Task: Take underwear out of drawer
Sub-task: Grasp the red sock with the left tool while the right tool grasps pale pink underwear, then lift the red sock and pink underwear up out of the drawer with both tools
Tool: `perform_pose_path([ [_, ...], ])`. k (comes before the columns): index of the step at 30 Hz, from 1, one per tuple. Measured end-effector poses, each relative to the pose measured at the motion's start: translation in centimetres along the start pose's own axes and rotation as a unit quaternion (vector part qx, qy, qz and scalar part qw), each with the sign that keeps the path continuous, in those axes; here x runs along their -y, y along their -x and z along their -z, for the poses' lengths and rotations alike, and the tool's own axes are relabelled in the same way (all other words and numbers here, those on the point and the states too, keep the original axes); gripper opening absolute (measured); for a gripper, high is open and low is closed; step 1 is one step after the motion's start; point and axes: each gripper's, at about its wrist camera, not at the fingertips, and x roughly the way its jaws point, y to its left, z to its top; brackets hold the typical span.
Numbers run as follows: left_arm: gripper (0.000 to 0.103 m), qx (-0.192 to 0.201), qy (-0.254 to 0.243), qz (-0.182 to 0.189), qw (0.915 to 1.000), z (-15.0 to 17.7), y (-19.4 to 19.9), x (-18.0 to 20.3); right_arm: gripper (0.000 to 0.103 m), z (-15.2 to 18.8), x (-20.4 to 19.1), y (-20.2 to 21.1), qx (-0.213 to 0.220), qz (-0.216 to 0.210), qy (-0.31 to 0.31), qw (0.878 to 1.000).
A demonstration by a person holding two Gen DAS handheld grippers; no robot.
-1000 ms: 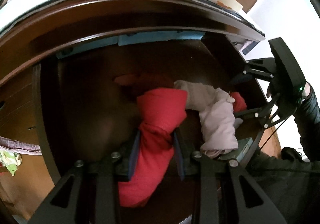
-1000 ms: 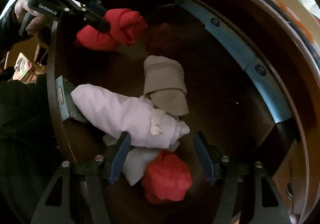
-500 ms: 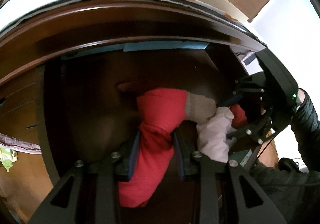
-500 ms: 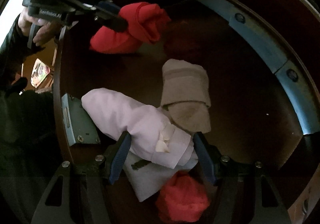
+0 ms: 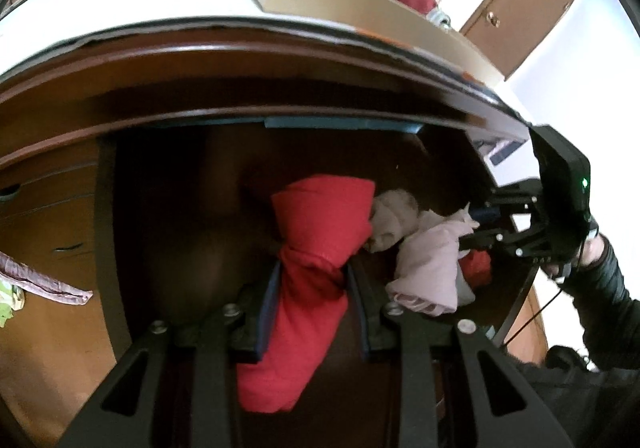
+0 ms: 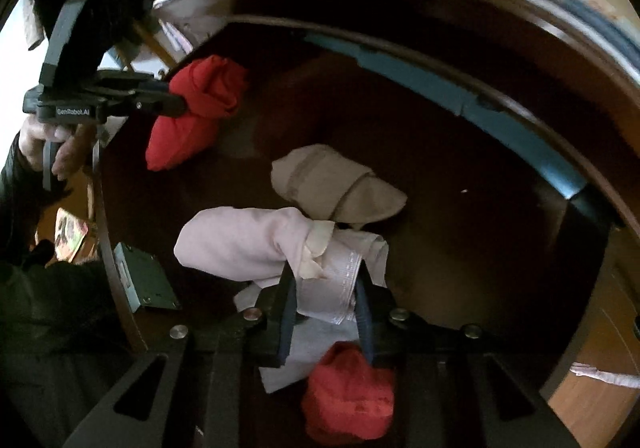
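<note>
- The red rolled underwear (image 5: 316, 248) hangs over the dark floor of the drawer (image 5: 172, 240), pinched at its waist so the bundle bulges above and below the grip.
- The left gripper (image 5: 311, 280) holds that red roll tight, its blue pads pressed into the cloth on both sides; in the right wrist view the same gripper (image 6: 176, 104) shows from the side, with a hand (image 6: 48, 144) behind it.
- A pale pink underwear bundle (image 6: 256, 244) lies in the drawer near its front wall, a white waistband end turned towards the camera.
- The right gripper (image 6: 324, 304) has just been closing its jaws, and they now clamp on the waistband end of the pale bundle.
- A beige folded piece (image 6: 336, 184) lies just behind the pale bundle, touching it.
- Another red piece (image 6: 352, 396) sits below the right gripper's jaws; whether it rests on the drawer floor is hard to tell, as the frame is dark there.
- A blue strip (image 6: 472, 104) runs along the back of the drawer.
- Above the drawer, a light tray (image 5: 320, 0) on the cabinet top holds more clothes.
</note>
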Motion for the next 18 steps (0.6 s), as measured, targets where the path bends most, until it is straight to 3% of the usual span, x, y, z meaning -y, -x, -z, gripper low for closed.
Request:
perform_pose_path([
  [5, 0.030, 0.030, 0.007, 0.003, 0.9995, 0.1, 0.6, 0.5, 0.028, 0.4, -1.4, 1.6, 0.039, -0.008, -0.021, 0.999],
  [18, 0.030, 0.093, 0.016, -0.004, 0.9956, 0.5, 1.5, 1.1, 0.028, 1.5, -0.1, 4.4, 0.116, -0.026, -0.078, 0.990],
])
